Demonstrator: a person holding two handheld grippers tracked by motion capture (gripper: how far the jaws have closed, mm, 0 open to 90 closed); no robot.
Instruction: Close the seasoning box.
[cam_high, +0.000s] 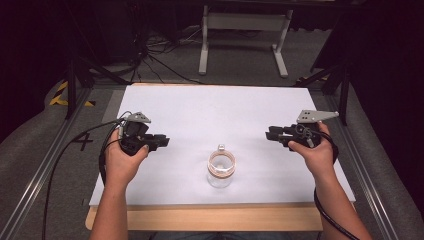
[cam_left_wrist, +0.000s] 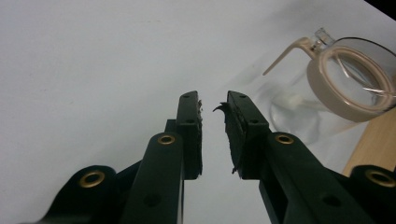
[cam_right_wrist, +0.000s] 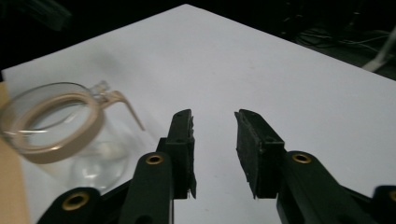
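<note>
A clear glass jar with a beige rim and a wire clasp stands upright near the front middle of the white sheet. My left gripper hovers to the jar's left, pointing right, slightly open with nothing between its jaws. The jar lies ahead and to the right in the left gripper view. My right gripper hovers to the jar's right, pointing left, open and holding nothing. In the right gripper view the jar stands at the left.
The white sheet covers a wooden tabletop whose front edge shows bare. Metal rails run along both sides. A white stand and cables lie on the floor beyond the table's far edge.
</note>
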